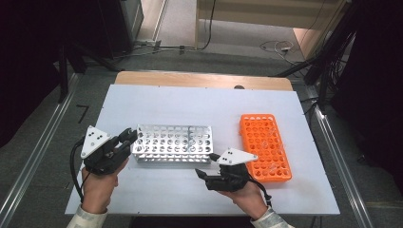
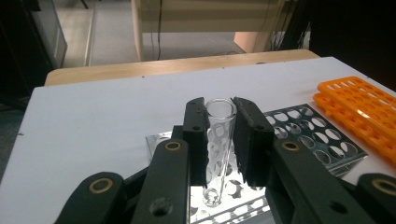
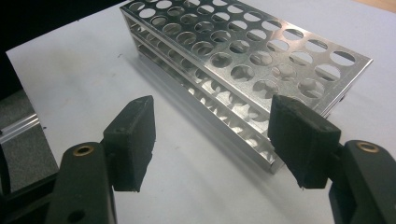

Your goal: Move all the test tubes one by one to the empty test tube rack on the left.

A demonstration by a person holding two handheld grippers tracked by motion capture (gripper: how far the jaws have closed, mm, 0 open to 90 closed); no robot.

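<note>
While upright, glass tube sits clamped between left jaws

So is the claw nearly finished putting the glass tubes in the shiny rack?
Not nearly. The silver rack shows no tubes standing in its holes. The left claw is shut on a clear tube, held upright over the rack's end. The right claw is open, holding nothing. A few clear tubes seem to lie on the orange rack, probably waiting.

High view overhead facing forward, both gripper views close, low, sharing the metal rack.
</note>
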